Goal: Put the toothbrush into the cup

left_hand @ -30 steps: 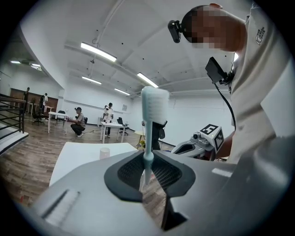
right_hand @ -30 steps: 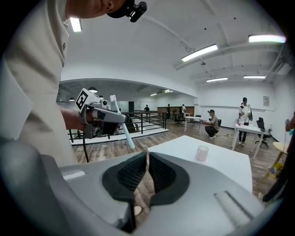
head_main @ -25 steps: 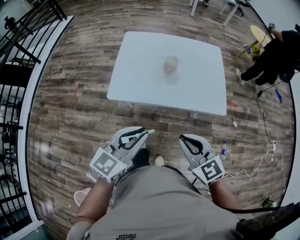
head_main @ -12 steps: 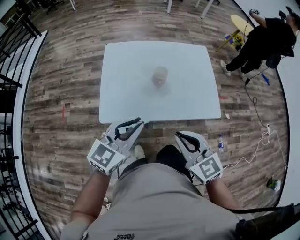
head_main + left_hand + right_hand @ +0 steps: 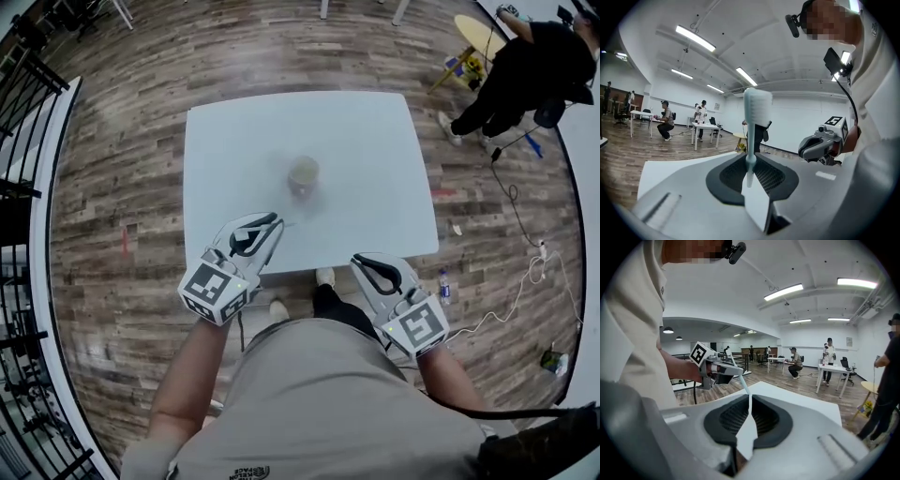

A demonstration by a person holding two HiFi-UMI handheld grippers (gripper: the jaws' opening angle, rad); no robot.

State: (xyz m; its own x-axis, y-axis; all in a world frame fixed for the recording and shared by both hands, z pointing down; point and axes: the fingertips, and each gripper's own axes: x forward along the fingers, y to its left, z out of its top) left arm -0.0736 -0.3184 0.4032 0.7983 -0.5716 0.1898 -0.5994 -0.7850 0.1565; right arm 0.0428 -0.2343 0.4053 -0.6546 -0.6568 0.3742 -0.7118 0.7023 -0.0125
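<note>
Left claw (image 5: 266, 225) is pinching light, stiff, likely slippery toothbrush (image 5: 750, 140) low on handle; right claw (image 5: 367, 266) is sitting closed, empty.

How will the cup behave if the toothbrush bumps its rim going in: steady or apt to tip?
Likely tippy: the cup stands alone, upright on the smooth table, nothing bracing it. It looks small, so probably light and easily slid. The long toothbrush in the left tool could lever it over once leaning on the rim.
</note>
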